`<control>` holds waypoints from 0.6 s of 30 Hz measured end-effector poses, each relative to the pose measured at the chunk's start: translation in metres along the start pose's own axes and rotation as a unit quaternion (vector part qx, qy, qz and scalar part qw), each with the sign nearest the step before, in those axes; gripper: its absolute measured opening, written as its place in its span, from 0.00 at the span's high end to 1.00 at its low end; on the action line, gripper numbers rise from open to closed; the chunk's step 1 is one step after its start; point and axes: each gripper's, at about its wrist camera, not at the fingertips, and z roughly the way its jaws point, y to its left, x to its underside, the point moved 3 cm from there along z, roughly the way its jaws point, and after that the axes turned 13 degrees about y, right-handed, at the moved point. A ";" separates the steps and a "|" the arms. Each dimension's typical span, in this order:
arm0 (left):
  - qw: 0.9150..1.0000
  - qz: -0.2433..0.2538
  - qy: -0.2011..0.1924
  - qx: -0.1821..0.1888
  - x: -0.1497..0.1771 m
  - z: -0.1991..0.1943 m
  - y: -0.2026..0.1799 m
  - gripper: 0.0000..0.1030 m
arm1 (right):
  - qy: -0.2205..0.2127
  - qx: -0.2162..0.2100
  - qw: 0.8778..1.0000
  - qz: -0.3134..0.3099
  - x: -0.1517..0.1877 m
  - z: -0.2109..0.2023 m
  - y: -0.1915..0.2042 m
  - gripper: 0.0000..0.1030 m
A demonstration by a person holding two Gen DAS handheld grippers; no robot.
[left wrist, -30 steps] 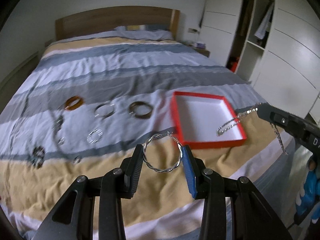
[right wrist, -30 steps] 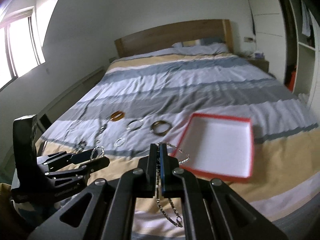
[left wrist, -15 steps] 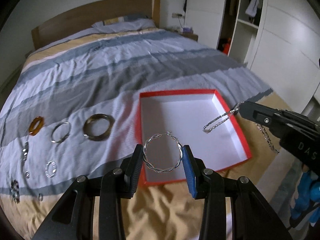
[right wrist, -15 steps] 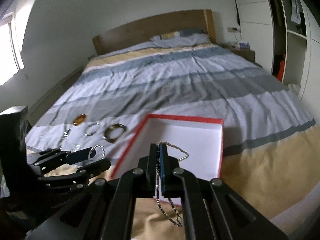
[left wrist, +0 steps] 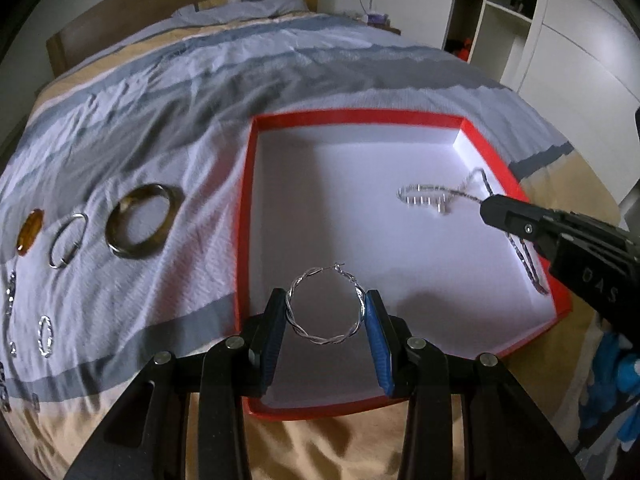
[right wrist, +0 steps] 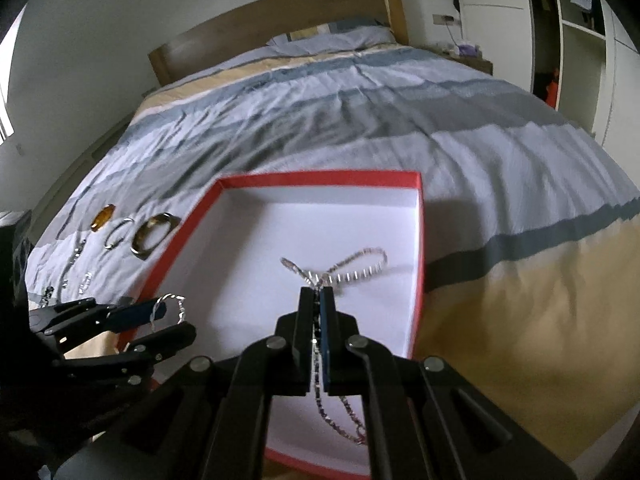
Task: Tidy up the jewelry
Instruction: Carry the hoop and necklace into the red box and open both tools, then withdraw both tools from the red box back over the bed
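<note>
Jewelry is split between my two grippers and the bed: the hoop [left wrist: 325, 307] is clamped across its width between the pads of my left gripper [left wrist: 325, 312], held over the near left part of the box [left wrist: 360, 115], and the chain [right wrist: 336, 270] is pinched in my right gripper [right wrist: 319, 294], whose jaws are pressed together on it. The chain's front loop seems to lie on the white floor of the box; its other end hangs below the fingers.

To place these well, I judge I should lower each piece until it rests on the floor before letting go, so nothing bounces over the low red rim. The chain should be laid out, not dropped in a heap, or it may knot. The hoop should go down flat, well apart from the chain, so its hook does not snag a link.

Left of the box on the striped cover [left wrist: 168, 92] wait a brown bangle [left wrist: 140, 225], a thin ring [left wrist: 68, 246], an amber piece [left wrist: 29, 232] and a small hoop [left wrist: 45, 335]. Some smaller bits at the far left are too blurred to name.
</note>
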 end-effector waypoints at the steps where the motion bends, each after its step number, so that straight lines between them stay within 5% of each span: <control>1: 1.000 0.002 0.000 -0.002 0.001 0.003 0.000 0.62 | 0.002 0.001 1.000 0.001 0.001 0.002 -0.002 0.97; 9: 1.000 -0.006 -0.001 0.013 0.001 0.006 0.004 0.59 | 0.012 0.014 1.000 0.010 0.003 0.005 -0.005 0.92; 13: 1.000 -0.006 -0.004 0.019 0.003 0.000 0.003 0.56 | 0.005 0.015 1.000 0.014 0.007 -0.006 -0.003 0.74; 18: 0.999 -0.016 -0.019 0.024 0.010 -0.021 0.004 0.55 | -0.010 0.023 1.000 0.018 0.014 -0.034 0.003 0.74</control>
